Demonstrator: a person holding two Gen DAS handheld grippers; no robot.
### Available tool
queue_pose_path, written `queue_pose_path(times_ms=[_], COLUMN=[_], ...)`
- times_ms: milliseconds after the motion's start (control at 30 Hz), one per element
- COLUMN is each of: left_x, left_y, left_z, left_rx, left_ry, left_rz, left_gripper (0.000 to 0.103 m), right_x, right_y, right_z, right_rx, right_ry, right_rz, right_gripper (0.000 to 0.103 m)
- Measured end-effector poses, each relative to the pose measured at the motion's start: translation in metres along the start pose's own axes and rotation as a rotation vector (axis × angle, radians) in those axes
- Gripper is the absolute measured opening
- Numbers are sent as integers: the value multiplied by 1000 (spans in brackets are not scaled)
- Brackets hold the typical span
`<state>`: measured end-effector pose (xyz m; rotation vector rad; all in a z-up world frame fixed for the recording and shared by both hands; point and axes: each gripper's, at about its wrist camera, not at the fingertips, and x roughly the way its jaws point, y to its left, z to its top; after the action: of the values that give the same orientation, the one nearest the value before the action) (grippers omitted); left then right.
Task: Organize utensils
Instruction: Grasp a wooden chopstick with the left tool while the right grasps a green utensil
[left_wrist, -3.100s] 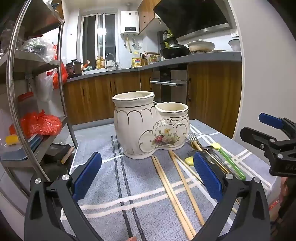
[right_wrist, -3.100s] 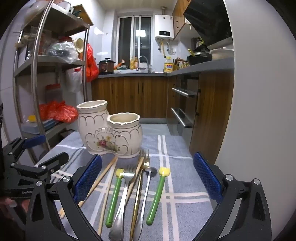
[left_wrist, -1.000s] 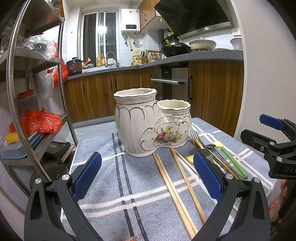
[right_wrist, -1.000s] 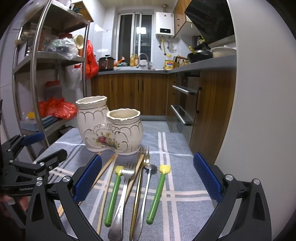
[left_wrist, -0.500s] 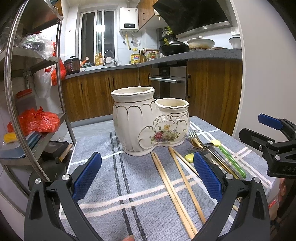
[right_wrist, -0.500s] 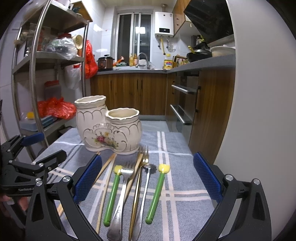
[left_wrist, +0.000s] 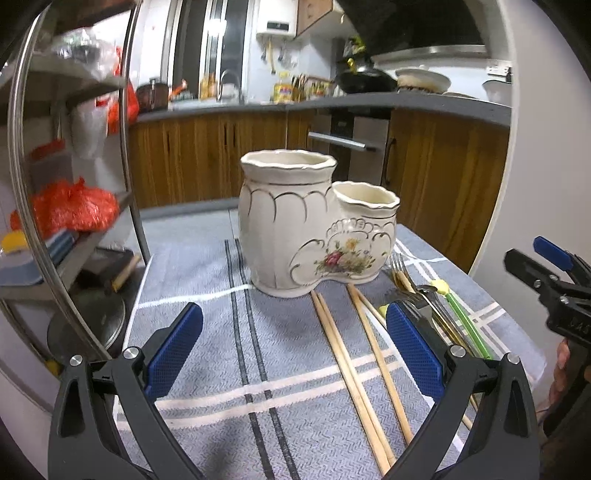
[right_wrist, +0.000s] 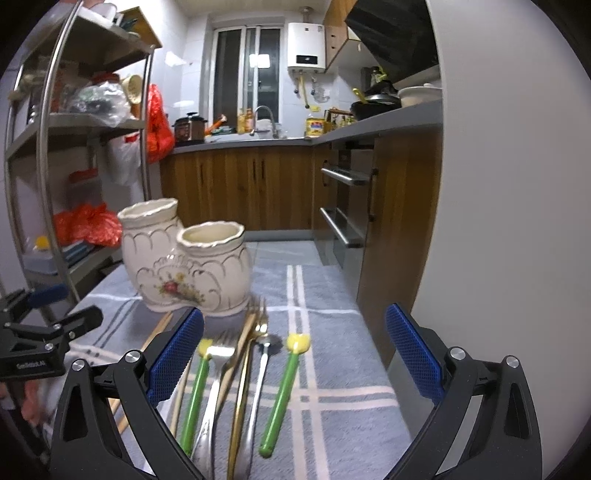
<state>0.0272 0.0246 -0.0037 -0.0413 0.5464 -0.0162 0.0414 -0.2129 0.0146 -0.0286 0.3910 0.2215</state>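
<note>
Lying flat on the grey cloth (right_wrist: 332, 373), the utensils sit between the spread jaws of the right gripper (right_wrist: 294, 356) and below them: two green sticks (right_wrist: 282, 391) with yellow tips, a silver fork (right_wrist: 214, 373), a gold fork (right_wrist: 245, 354) and a spoon (right_wrist: 260, 369), all side by side. The holder (right_wrist: 184, 258) stands upright just behind them, its two cups showing nothing inside. In the left view the left gripper (left_wrist: 294, 354) also has its jaws wide apart and grips nothing; the chopsticks (left_wrist: 354, 369) lie on the cloth between its pads, toward the right pad (left_wrist: 413, 350), with their far ends near the base of the holder (left_wrist: 314, 225). Compared with half a second ago, the holder looks a little nearer and lower in both views, and the left view is slightly blurred. The utensils lie in the same order as before.
</note>
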Motion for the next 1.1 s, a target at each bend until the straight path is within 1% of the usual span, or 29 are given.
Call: queue_pose_path(times_ms=[33,100,200,233,267,367,500,600,833,900,1000,1033,1100], left_x=[4,12,27,31,35,47,59,64,63,66,67,66,64], left_y=[0,-2,-9,-9,-9,-7,-7,-8,-12,-13,-17,-18,-19], left_z=[3,6,6,6,5,0,-8,-12,-10,-7,-6,-5,-5], left_rx=[2,28,90,90,81,78,101,107,130,133,165,174,185], left_ry=[34,99,179,197,221,277,330,357,361,365,367,368,380], left_rz=[-6,-32,-3,-1,0,23,36,31,41,45,49,47,56], left_gripper=[97,97,95,91,89,85,83,82,82,81,76,73,66], right_x=[2,12,26,29,32,45,62,68,80,82,86,87,88], right_y=[-2,-5,-5,-6,-7,-12,-12,-10,-5,-4,-4,-4,-3], right_z=[1,2,3,2,1,-3,-11,-16,-22,-23,-24,-24,-24], right_rx=[7,4,-48,-54,-53,-45,-48,-45,-49,-48,-29,-26,-24], right_ry=[17,92,183,199,218,285,359,389,455,470,490,495,507], right_rz=[2,20,2,0,2,10,10,30,57,64,71,73,77], right_gripper=[98,98,98,98,97,95,79,71,56,52,47,44,41])
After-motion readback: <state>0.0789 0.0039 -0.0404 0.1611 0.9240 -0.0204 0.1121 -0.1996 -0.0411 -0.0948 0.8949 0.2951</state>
